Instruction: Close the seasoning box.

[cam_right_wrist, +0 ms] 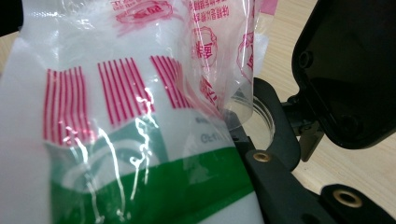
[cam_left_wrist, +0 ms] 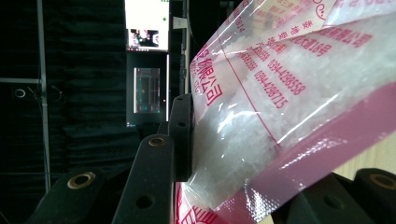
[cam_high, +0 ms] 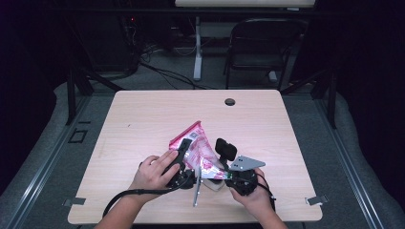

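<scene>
A clear plastic bag (cam_high: 197, 148) printed in pink and red, filled with white granules, is held above the near middle of a light wooden table (cam_high: 143, 119). In the high view it slants from a pink upper corner, farther from the person, down toward a small clear jar (cam_high: 215, 183) standing on the table between the two hands.

The left gripper (cam_high: 181, 162) clasps the bag from the left side. In the left gripper view, one black jaw pad presses flat against the bag's clear wall, with the white granules bulging beside it and a pink band of the bag (cam_left_wrist: 299, 116) crossing the lower right; the jaws stand partly closed, gripping the bag's width.

The right gripper (cam_high: 224, 164) sits just right of the bag, with a grey three-cornered plate on top. In the right gripper view, the bag (cam_right_wrist: 116, 116), here showing red stripes and a green band, fills the left, and a crumpled corner of it dips into the clear jar's open mouth (cam_right_wrist: 254, 116). The jar's rim sits against a curved black jaw; that gripper reads as closed around the jar.

The person's left hand (cam_high: 153, 174) and right hand (cam_high: 255, 198) rest near the table's front edge.
</scene>
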Action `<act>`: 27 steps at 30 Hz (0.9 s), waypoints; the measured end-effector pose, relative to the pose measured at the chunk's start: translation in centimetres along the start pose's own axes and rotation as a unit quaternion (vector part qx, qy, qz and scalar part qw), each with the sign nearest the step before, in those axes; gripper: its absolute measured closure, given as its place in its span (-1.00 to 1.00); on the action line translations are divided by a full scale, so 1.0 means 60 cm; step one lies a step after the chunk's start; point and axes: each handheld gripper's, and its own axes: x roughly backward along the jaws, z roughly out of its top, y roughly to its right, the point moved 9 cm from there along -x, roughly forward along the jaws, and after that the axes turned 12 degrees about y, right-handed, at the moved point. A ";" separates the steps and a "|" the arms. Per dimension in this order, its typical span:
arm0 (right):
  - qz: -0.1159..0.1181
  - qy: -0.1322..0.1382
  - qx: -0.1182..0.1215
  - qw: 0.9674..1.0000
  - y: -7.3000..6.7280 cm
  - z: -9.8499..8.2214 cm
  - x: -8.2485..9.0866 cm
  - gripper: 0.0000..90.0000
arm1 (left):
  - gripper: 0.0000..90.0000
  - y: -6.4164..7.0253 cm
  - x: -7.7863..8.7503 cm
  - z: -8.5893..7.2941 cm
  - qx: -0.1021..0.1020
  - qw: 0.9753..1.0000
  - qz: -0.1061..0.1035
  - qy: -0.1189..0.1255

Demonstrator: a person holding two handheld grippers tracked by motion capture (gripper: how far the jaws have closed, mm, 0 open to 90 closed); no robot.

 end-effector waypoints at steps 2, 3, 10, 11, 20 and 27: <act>0.000 0.001 0.000 1.000 0.000 0.000 0.000 1.00 | 0.59 0.001 0.000 0.001 0.004 1.000 -0.001 0.000; 0.000 0.000 0.000 1.000 0.000 0.000 0.000 1.00 | 0.59 -0.001 0.000 0.002 0.001 1.000 0.002 0.003; -0.002 -0.002 0.000 1.000 0.001 -0.002 0.000 1.00 | 0.60 -0.001 0.001 0.003 0.002 1.000 -0.001 0.001; -0.001 -0.003 0.000 1.000 0.001 -0.002 0.000 1.00 | 0.60 -0.001 0.001 0.004 0.003 1.000 0.000 0.003; -0.003 -0.004 0.001 1.000 0.002 -0.003 -0.002 1.00 | 0.60 -0.001 0.001 0.004 0.003 1.000 -0.001 0.004; -0.002 -0.003 -0.001 1.000 0.002 -0.003 -0.003 1.00 | 0.60 -0.001 0.001 0.004 0.003 1.000 0.000 0.004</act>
